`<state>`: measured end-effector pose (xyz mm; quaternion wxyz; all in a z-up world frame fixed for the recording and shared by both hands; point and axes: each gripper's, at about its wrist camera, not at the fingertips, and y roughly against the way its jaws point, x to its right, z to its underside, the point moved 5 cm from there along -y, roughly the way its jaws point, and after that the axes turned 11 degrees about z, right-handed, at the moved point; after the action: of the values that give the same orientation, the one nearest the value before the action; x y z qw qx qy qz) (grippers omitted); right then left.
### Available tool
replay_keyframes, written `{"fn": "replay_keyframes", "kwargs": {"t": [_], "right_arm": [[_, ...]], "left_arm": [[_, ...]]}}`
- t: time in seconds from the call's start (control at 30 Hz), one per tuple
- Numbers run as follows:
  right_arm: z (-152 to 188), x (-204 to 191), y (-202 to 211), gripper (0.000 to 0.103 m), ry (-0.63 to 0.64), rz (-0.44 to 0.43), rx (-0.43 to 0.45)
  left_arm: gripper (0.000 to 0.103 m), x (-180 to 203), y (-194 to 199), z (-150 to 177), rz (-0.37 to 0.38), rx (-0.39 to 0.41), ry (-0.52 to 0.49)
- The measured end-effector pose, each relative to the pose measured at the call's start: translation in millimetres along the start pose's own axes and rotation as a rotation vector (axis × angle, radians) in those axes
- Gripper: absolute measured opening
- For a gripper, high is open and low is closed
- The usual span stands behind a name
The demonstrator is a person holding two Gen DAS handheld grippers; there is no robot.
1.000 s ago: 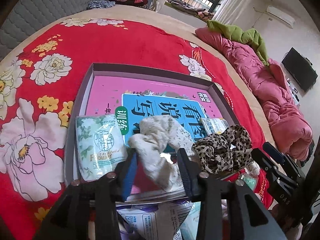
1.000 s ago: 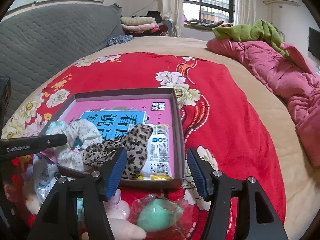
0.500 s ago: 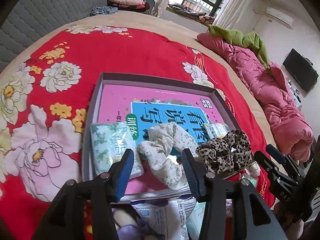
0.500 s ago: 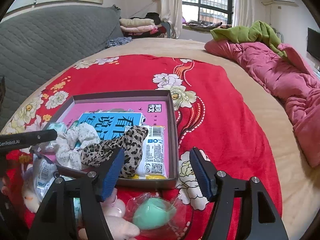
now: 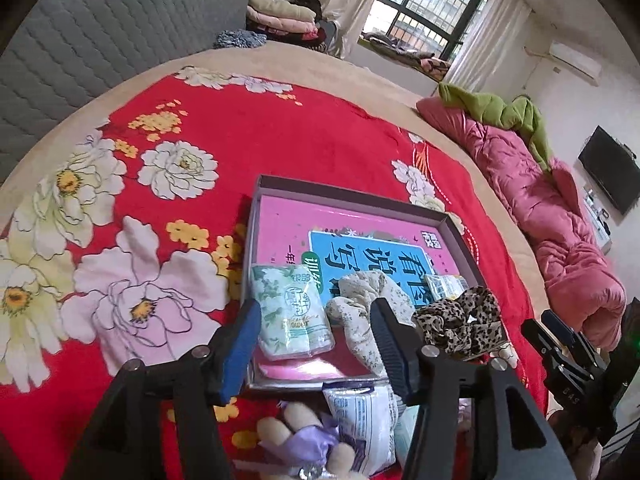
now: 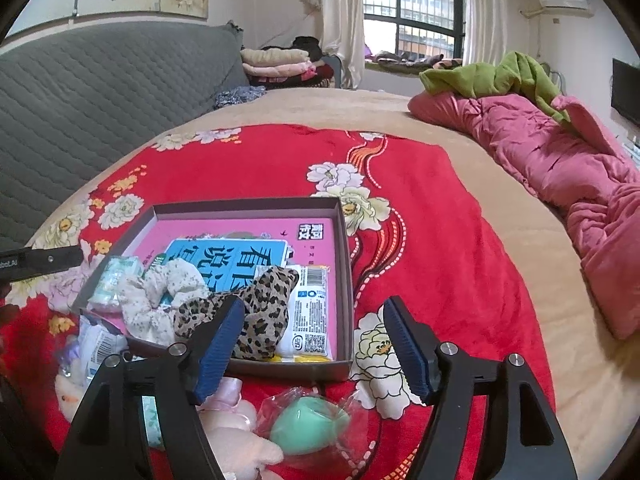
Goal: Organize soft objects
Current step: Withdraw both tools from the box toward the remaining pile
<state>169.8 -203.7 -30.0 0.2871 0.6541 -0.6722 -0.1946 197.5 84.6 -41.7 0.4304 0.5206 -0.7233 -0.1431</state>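
Soft objects lie in a shallow brown box (image 6: 345,236) on a red floral blanket (image 6: 420,248). Along the box's near edge, left to right: a pale green tissue pack (image 5: 290,316), a cream floral scrunchie (image 5: 360,312), crumpled and looped, a leopard-print scrunchie (image 6: 256,312) and a white wipes packet (image 6: 310,314). They rest on a pink and blue book (image 6: 240,248). Outside the box, nearer the cameras, sit a mint sponge in clear wrap (image 6: 308,426), a pink plush (image 6: 236,436) and a white printed packet (image 5: 362,412). The left gripper (image 5: 316,348) hangs wide apart above the tissue pack, holding nothing. The right gripper (image 6: 312,346) is also spread wide and empty, over the box's near wall.
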Motion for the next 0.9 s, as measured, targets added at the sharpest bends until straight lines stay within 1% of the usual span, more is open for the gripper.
{"fn": "replay_keyframes", "kwargs": {"t": [0.07, 0.3, 0.57, 0.9], "right_arm": [[-1.8, 0.6, 4.2, 0.074, 0.000, 0.003, 0.011], [-9.0, 7.5, 24.7, 0.074, -0.017, 0.000, 0.050], [-15.9, 14.0, 54.9, 0.075, -0.023, -0.004, 0.098], [-11.9, 16.8, 83.9, 0.075, -0.021, -0.011, 0.117]], "left_arm": [[0.060, 1.6, 5.4, -0.6, -0.005, 0.006, -0.009], [0.062, 10.7, 24.5, -1.5, -0.022, 0.034, -0.027], [0.063, 21.0, 49.4, 0.6, -0.023, 0.059, -0.035], [0.063, 26.5, 76.0, 8.4, -0.034, 0.078, -0.032]]}}
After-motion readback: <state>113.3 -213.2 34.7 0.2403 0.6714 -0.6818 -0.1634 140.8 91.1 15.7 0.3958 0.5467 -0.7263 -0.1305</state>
